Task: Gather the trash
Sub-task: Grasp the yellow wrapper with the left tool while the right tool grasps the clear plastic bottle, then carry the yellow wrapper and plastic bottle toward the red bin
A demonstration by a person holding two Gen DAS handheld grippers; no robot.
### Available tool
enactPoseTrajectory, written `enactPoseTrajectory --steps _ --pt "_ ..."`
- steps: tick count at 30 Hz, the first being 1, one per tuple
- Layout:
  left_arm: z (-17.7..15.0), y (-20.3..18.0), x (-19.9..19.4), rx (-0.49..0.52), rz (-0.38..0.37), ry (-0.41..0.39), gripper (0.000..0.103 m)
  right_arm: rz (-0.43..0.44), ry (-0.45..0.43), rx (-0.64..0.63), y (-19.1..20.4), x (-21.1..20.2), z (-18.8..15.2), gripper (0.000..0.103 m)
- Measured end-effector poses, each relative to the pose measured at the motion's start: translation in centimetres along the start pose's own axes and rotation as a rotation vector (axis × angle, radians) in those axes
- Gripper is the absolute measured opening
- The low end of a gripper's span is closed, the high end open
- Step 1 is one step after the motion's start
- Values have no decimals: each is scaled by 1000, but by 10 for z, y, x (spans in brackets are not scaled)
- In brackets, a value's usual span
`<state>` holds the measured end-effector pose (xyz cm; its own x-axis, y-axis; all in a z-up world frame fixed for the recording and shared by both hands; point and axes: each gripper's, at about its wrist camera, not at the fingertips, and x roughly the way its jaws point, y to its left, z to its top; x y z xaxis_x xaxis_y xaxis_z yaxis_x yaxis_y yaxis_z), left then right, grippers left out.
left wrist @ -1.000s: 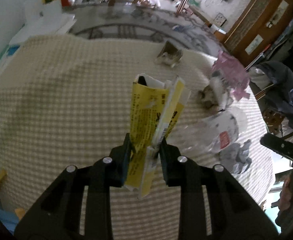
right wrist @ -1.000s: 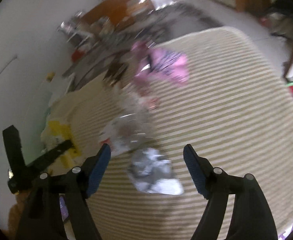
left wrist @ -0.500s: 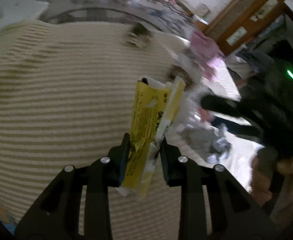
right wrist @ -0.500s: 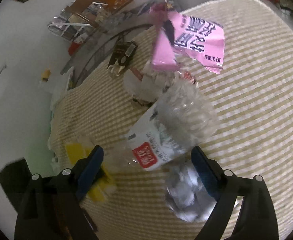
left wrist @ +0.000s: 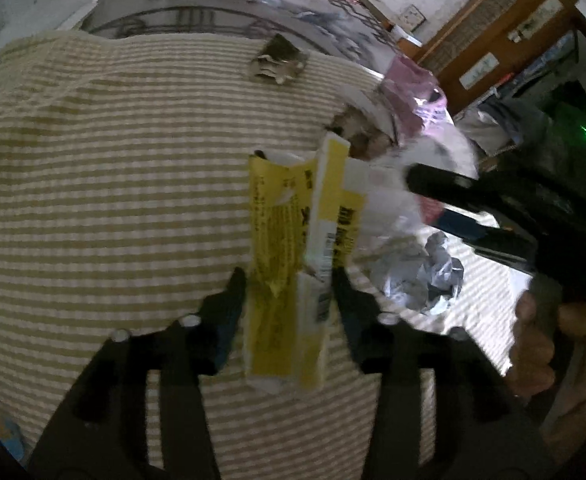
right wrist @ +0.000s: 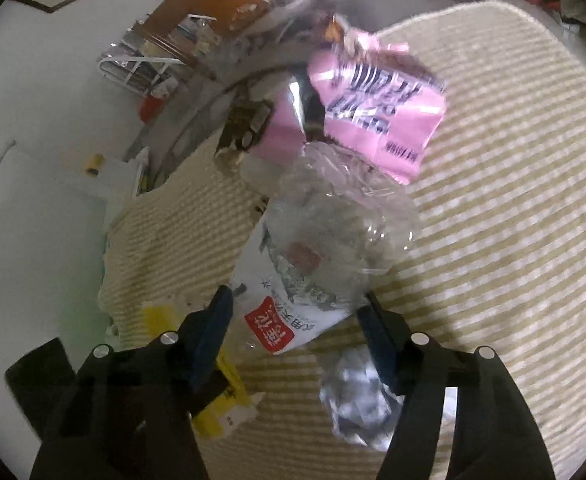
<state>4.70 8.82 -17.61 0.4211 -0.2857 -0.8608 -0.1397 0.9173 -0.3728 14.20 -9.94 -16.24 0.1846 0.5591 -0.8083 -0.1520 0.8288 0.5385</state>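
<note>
left gripper (left wrist: 289,280): clenched on yellow wrapper (left wrist: 293,248), held upright above the checked cloth (left wrist: 113,168).
right gripper (right wrist: 297,316): released, jaws spread wide on either side of clear bag (right wrist: 313,264), not gripping it.
clear bag: lying near cloth centre, against pink wrapper (right wrist: 377,116) toward the far edge.
foil ball (right wrist: 353,396): on cloth just beside right jaw.
brown packet (left wrist: 278,60): at far edge of cloth, apart from the rest.
</note>
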Motion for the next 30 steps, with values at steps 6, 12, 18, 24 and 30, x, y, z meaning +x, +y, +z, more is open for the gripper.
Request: enactPoseTrajectory --steps 6,12,18,24,30 --pt "3 4 0 -24 19 -9 53 20 -32 -11 -9 -33 -12 40" --pt "3 2 9 -38 7 9 31 -1 -88 -42 -11 -54 -27 40" --pt "2 -11 -9 -22 36 -69 30 21 -137 5 -23 -77 -32 40" --pt "6 -24 -29 -6 40 -134 29 6 -196 32 -33 -96 -36 40" --pt "7 -49 -42 56 57 -181 29 -5 -223 23 -37 -106 -39 40"
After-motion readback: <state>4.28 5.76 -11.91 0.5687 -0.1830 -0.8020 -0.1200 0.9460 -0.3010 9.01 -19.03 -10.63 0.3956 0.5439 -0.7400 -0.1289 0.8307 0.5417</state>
